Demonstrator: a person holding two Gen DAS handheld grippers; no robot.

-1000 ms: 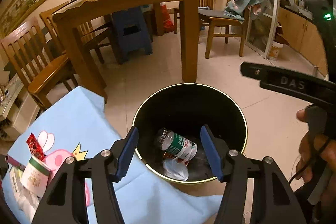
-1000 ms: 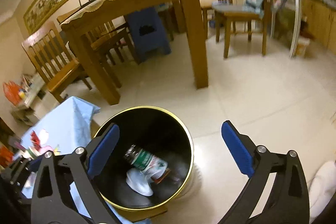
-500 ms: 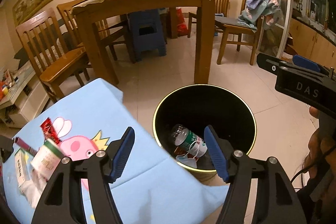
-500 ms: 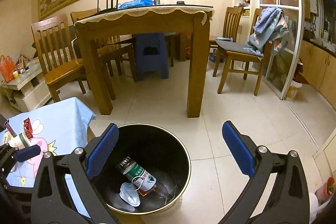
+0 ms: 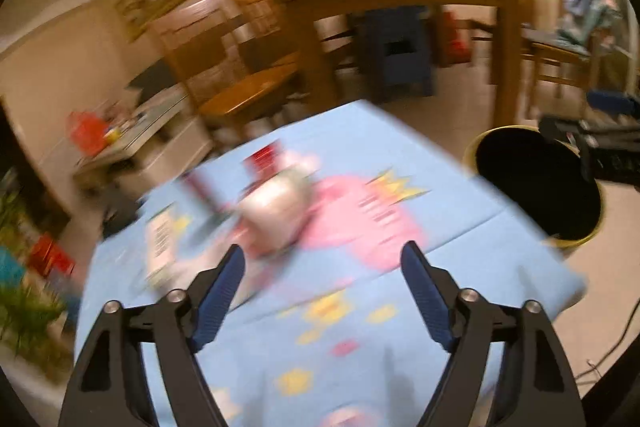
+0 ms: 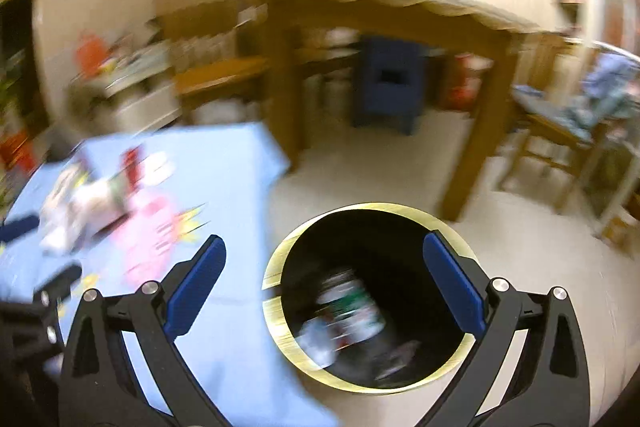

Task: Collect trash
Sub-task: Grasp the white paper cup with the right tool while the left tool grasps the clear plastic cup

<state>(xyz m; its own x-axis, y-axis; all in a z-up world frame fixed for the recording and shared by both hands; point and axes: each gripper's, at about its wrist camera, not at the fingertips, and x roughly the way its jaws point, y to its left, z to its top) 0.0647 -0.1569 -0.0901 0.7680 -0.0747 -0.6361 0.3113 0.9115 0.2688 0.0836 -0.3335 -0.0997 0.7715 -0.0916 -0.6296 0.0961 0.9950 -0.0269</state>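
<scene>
Both views are motion-blurred; fine detail is unreadable.

Left wrist view: the left gripper (image 5: 322, 269) fills the bottom of the frame, its jaws apart and opening, nothing between the blue pads (image 5: 218, 297). Beneath and ahead of it lies a light blue tablecloth (image 5: 400, 359) with a pink cartoon print and small yellow shapes. A cluster of trash (image 5: 276, 203) sits on the cloth at centre-left of the frame: a whitish cup-like item, a red wrapper (image 5: 262, 157) just above it, a pale carton (image 5: 160, 243) to its left. The shapes are smeared, so I cannot tell which pieces touch. The black trash bin (image 5: 536, 187) with its yellow rim stands on the floor at the right edge, just beside the cloth's corner. Part of the other gripper's black body overlaps the bin's upper right.

Right wrist view: the right gripper (image 6: 324, 265) is at the bottom of the frame, jaws wide apart and empty. The trash bin (image 6: 276, 271) is at lower centre, seen between the two fingers from above. Inside it lies a bottle (image 6: 348, 303) with a green-and-white label, plus pale crumpled bits to its lower left. The tablecloth (image 6: 224, 187) occupies the left of the frame, with the trash cluster (image 6: 88, 203) at far left. A black part of the left gripper shows at the lower left edge.

Background, both views: a wooden dining table (image 6: 400, 15), wooden chairs, and a blue stool (image 6: 390, 83) beneath the table.
</scene>
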